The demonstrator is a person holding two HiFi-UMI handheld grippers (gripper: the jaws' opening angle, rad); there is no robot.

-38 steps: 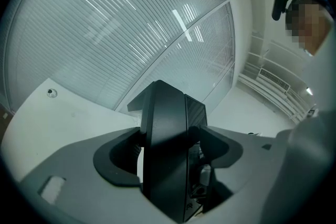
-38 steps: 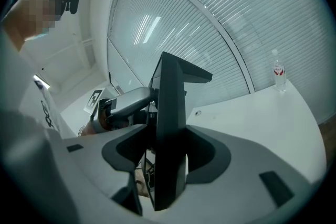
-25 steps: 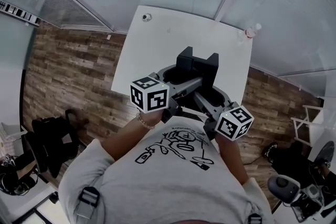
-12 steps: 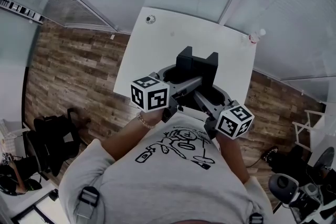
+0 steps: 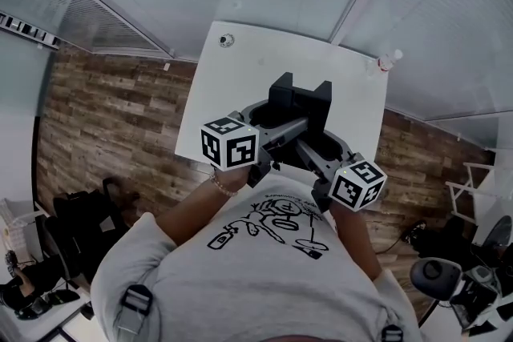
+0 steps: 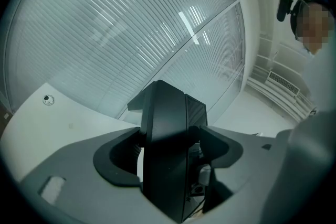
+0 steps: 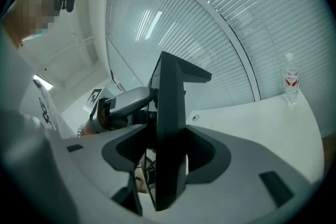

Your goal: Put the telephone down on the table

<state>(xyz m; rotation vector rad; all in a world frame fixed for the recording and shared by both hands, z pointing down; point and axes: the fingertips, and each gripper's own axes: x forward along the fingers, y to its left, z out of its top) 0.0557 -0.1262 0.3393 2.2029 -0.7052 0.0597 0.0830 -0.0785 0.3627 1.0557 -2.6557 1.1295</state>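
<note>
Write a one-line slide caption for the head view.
Left hand-held gripper and right hand-held gripper clamp a black telephone over the white table.

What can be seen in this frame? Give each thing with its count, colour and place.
telephone: one, black, clamped between both grippers over the table's near part
table: one, white, ahead of the person
bottle: one, clear with a red label, upright at the table's far right corner
round fitting: one, dark, near the table's far left corner
floor: brown wood pattern, on both sides of the table
office chair: one, dark, at the head view's lower right
bags: dark, count unclear, on the floor at lower left
left gripper: one, grey, shut on the telephone
right gripper: one, grey, shut on the telephone
T-shirt: one, grey with black print, on the person
</note>
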